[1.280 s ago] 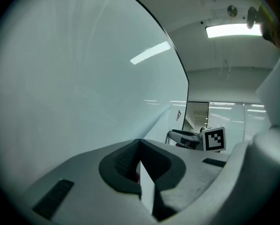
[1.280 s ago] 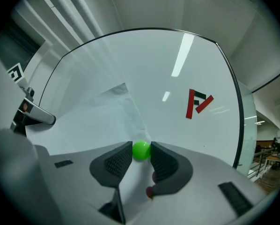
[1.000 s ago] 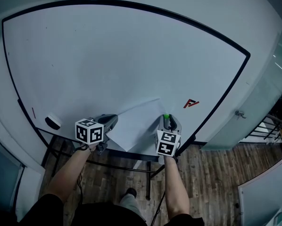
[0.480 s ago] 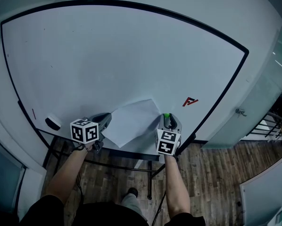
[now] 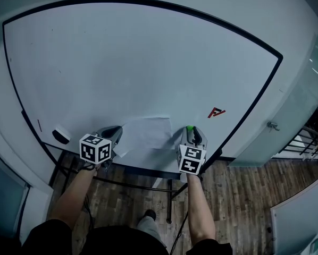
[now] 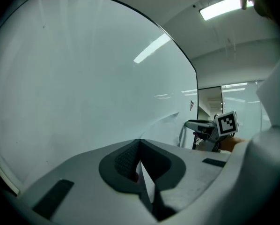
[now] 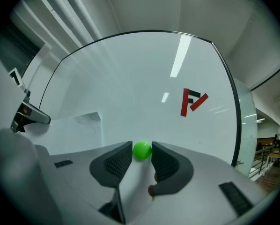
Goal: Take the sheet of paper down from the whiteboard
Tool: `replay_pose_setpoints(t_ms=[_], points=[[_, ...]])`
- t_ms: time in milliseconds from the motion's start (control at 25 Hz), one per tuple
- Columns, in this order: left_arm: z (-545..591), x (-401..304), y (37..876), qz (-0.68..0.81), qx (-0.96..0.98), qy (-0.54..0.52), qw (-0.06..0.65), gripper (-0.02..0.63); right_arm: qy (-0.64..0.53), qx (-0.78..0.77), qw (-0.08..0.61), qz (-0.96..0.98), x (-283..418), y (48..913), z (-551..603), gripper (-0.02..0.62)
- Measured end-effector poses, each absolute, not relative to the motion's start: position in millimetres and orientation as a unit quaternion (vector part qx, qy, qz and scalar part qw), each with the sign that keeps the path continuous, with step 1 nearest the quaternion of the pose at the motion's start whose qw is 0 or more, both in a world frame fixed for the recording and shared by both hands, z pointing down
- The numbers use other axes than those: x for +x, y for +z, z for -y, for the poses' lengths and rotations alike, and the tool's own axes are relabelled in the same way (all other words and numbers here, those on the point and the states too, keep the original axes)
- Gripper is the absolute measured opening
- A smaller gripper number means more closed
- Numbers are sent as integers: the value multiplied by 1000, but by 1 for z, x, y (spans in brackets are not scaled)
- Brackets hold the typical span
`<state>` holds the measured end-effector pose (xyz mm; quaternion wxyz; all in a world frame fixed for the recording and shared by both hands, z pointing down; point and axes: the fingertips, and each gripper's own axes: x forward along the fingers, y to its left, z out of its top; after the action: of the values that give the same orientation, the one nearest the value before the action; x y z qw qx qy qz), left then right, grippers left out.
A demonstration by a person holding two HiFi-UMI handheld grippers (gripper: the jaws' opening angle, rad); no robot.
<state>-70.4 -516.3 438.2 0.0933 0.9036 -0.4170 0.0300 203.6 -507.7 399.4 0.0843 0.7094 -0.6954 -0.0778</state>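
The white sheet of paper (image 5: 145, 133) lies against the lower part of the whiteboard (image 5: 137, 62), its top edge roughly level. My left gripper (image 5: 115, 134) is shut on the sheet's left edge; in the left gripper view the thin paper (image 6: 147, 185) runs out from between the closed jaws (image 6: 139, 146). My right gripper (image 5: 191, 136) sits at the sheet's right side, shut on a small green ball magnet (image 7: 142, 150) that rests on the board between its pads (image 7: 141, 153). From that view the sheet (image 7: 81, 125) shows to the left, curling off the board.
A red and black mark (image 5: 216, 112) sits on the board to the right of the right gripper. An eraser (image 5: 60, 135) rests at the board's lower left. Below are the board's stand (image 5: 169, 195) and a wood floor; a glass partition (image 5: 286, 137) stands at the right.
The sheet has swung from a tilted, corner-up pose to lying nearly level. The left gripper has drifted left and slightly down with the sheet's edge. The right gripper has stayed put.
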Motion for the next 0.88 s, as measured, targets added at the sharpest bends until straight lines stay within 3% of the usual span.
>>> replay_pose_setpoints(t_ms=[480, 880], points=[[497, -74, 469, 419, 902, 100, 45, 20, -47, 709, 47, 703, 199, 407, 472, 135], [471, -61, 478, 409, 903, 108, 73, 20, 11, 690, 4, 723, 193, 425, 437, 127]])
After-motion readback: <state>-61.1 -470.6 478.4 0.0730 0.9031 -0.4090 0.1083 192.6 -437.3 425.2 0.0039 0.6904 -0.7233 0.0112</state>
